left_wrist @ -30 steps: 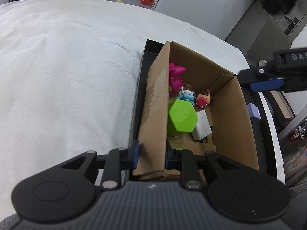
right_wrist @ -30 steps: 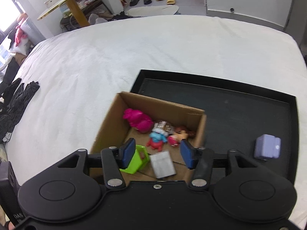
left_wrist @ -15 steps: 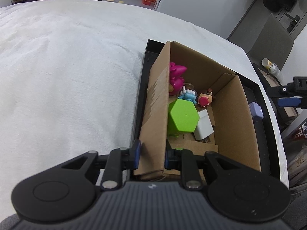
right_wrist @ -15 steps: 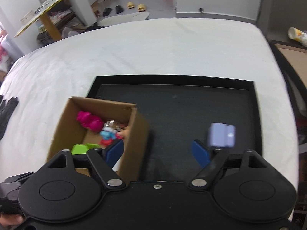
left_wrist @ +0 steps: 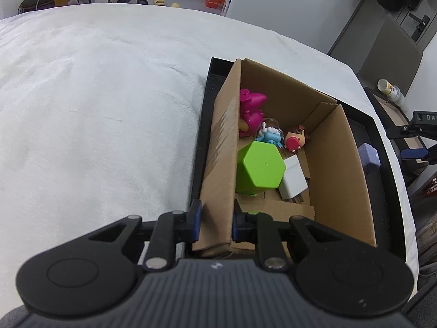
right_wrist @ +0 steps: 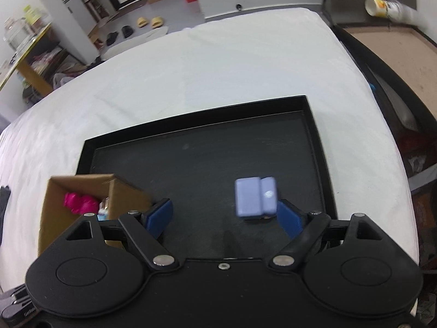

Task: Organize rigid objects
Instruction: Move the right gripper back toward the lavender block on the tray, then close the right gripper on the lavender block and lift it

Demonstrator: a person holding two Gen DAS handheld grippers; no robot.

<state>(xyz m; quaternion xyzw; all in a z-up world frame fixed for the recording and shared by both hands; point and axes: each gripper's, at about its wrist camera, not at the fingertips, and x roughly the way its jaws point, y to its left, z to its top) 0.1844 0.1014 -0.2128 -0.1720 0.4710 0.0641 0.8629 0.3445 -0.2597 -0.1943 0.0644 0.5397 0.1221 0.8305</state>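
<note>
The right hand-held gripper (right_wrist: 225, 217) hangs over a black tray (right_wrist: 191, 125) with its blue-padded jaws spread wide. A lavender block (right_wrist: 254, 196), a little blurred, sits on the tray floor just beside the right-side pad, nearer that one than the other. At the tray's left end stands an open cardboard box (right_wrist: 79, 188), a magenta toy (right_wrist: 77, 202) showing inside it. The tray lies on a bed under a white cover (right_wrist: 218, 63). A paper cup (right_wrist: 382, 6) lies on its side far right.
</note>
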